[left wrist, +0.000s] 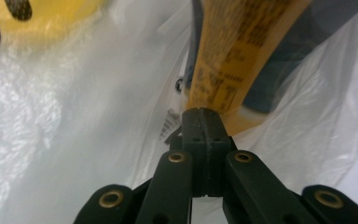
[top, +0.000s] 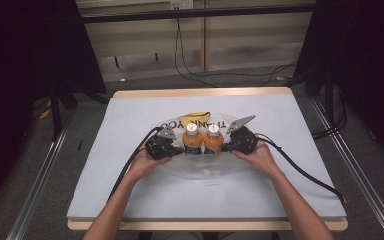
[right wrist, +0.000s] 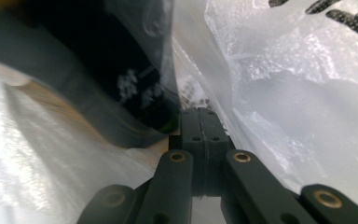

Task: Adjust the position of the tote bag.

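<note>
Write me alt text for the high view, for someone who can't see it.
A person's two hands each hold a hand-held gripper, the left hand-held gripper and the right hand-held gripper, against two orange bottles standing side by side on a clear plastic bag. The bag lies on a blue-grey table, with a yellow patch on it behind the bottles.

Looks like a lab or recording studio rather than a home. Black curtains (top: 25, 65) hung at nine and three o'clock, metal floor rails (top: 37, 185) along both sides, loose cables (top: 190, 70) trailing across bare grey floor at twelve o'clock, plain panelled wall (top: 240, 40) behind, and one small covered table (top: 130, 190) set alone in the middle.
</note>
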Available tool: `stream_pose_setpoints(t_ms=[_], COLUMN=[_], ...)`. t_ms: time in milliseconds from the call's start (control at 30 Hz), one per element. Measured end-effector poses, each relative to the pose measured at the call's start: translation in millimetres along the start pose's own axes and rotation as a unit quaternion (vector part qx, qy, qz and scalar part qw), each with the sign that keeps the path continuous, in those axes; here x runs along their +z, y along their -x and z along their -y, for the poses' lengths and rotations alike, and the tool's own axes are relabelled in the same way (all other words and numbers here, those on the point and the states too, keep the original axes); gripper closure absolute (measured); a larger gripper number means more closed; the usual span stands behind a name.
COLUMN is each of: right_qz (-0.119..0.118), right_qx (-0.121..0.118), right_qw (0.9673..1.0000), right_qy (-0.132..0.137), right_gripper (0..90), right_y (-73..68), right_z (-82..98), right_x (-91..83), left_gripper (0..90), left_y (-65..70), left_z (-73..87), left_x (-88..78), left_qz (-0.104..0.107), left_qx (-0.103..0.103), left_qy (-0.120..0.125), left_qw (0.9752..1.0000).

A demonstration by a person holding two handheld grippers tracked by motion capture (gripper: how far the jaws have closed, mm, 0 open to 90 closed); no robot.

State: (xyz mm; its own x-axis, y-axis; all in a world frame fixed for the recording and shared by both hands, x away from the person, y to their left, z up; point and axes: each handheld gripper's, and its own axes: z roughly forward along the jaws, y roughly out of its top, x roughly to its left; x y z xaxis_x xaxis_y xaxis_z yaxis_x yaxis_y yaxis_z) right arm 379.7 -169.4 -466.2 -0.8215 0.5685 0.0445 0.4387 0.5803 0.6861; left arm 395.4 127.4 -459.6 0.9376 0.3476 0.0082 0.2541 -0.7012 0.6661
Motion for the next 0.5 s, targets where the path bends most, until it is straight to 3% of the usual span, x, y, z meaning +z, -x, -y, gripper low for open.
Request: stream_pose_setpoints(t_ms=[133,300,367,433,500], right_qz=[0.018,0.019,0.027,0.032,0.038], right_qx=[0.004,0.011,0.013,0.008,-0.005], right_qw=[0.9997,0.9997,0.9993,0.9988,0.9982], right_qy=[-0.016,-0.01,-0.024,-0.037,-0.047], right_gripper=[90.0,90.0,90.0,90.0,90.0], right_y=[2.3,8.7,11.1,12.3,13.0], right_z=[2.4,-2.8,-1.6,-0.1,1.6], right_x=[4.8,6.5,8.1,9.5,7.8], left_gripper=[90.0,90.0,90.0,90.0,90.0], left_y=[-2.0,-5.5,-10.8,-13.3,-14.5], left_z=[-0.5,-4.7,-3.3,-1.2,3.6], left_x=[3.2,3.9,7.7,8.8,8.7], left_qz=[-0.001,-0.001,-0.007,-0.006,-0.02], left_qx=[0.004,0.002,0.004,0.001,0.004], left_qy=[-0.007,-0.003,-0.028,-0.029,-0.047], left_qw=[1.0,1.0,0.9996,0.9996,0.9987])
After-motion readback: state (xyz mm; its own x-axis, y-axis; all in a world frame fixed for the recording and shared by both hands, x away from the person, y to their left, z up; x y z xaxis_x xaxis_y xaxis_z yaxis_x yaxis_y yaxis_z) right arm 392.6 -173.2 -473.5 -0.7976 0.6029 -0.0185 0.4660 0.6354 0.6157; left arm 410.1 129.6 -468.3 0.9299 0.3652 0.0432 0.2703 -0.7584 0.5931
